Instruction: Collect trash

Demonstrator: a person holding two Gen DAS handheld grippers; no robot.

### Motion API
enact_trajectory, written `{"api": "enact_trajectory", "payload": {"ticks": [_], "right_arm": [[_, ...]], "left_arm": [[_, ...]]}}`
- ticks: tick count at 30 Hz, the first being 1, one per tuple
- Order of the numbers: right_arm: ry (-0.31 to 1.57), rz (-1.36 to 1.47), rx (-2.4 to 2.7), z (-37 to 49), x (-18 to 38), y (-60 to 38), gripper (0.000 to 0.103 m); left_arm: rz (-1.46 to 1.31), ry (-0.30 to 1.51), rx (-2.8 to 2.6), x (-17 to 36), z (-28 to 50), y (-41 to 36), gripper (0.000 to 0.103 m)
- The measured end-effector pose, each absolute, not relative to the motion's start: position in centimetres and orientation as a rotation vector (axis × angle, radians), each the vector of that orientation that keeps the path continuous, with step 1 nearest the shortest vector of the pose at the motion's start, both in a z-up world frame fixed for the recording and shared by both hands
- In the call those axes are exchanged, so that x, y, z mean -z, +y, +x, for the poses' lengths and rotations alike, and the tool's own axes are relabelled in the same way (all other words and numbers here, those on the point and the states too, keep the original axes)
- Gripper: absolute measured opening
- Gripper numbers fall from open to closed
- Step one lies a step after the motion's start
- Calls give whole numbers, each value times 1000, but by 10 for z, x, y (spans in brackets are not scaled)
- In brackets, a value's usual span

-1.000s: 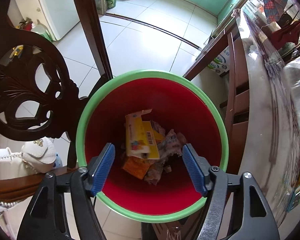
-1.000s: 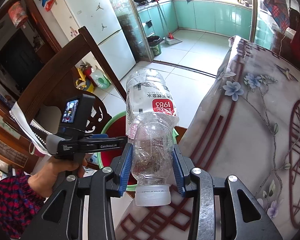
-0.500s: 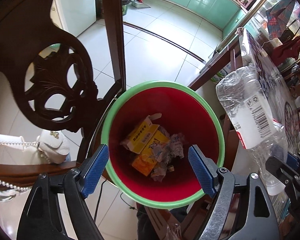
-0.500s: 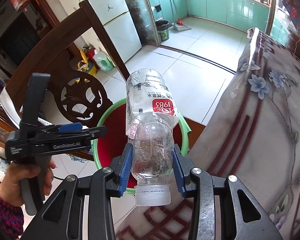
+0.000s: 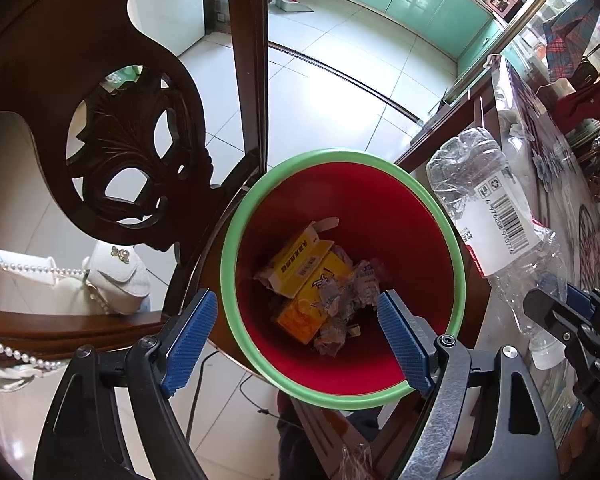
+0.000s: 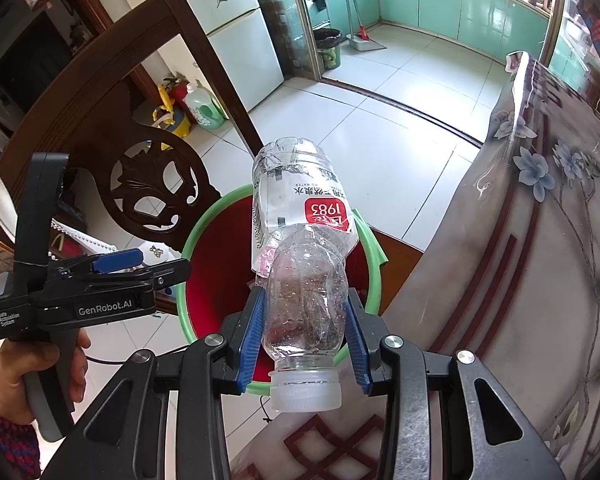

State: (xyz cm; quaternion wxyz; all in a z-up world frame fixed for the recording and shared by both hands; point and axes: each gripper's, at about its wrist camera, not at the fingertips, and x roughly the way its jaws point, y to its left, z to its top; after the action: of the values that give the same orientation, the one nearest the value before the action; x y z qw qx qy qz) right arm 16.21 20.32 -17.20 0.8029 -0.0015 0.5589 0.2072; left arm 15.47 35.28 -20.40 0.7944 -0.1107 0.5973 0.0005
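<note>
A red bin with a green rim (image 5: pixel 340 153) stands on the floor between a chair and the table. Inside lie yellow cartons (image 5: pixel 300 266) and crumpled paper (image 5: pixel 340 304). My left gripper (image 5: pixel 296 296) hangs open above the bin's near-left rim with nothing between its pads; it also shows as the left gripper (image 6: pixel 160 265) in a person's hand. My right gripper (image 6: pixel 304 294) is shut on a crushed clear plastic bottle (image 6: pixel 300 216), gripped near its white cap, base pointing away over the bin rim (image 6: pixel 208 212). The bottle (image 5: pixel 488 208) and right gripper (image 5: pixel 560 308) sit right of the bin.
A dark carved wooden chair (image 5: pixel 132 152) stands tight against the bin's left side. A table with a floral cloth (image 6: pixel 540 240) borders the right. A white pearl-strap bag (image 5: pixel 116 276) lies on the chair seat. White tiled floor stretches beyond to a fridge (image 6: pixel 228 20).
The left jaws have spread wider, and the bin has shifted right in that view. The right gripper has brought the bottle down toward the bin, into the left wrist view.
</note>
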Motion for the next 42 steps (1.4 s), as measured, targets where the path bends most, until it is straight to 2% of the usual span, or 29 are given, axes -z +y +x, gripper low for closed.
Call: {"api": "enact_trajectory", "payload": {"ticks": [18, 31, 39, 42], "right_arm": [[1191, -27, -450, 162, 176, 215, 37], [1118, 23, -428, 127, 134, 173, 38], [948, 42, -392, 70, 65, 104, 65], [874, 38, -389, 41, 37, 72, 67]], "left_arm": [[-230, 1268, -25, 196, 143, 361, 82], [-249, 1198, -51, 171, 117, 344, 82], [-258, 1016, -60, 109, 57, 294, 84], [-258, 925, -22, 84, 33, 265, 86]]}}
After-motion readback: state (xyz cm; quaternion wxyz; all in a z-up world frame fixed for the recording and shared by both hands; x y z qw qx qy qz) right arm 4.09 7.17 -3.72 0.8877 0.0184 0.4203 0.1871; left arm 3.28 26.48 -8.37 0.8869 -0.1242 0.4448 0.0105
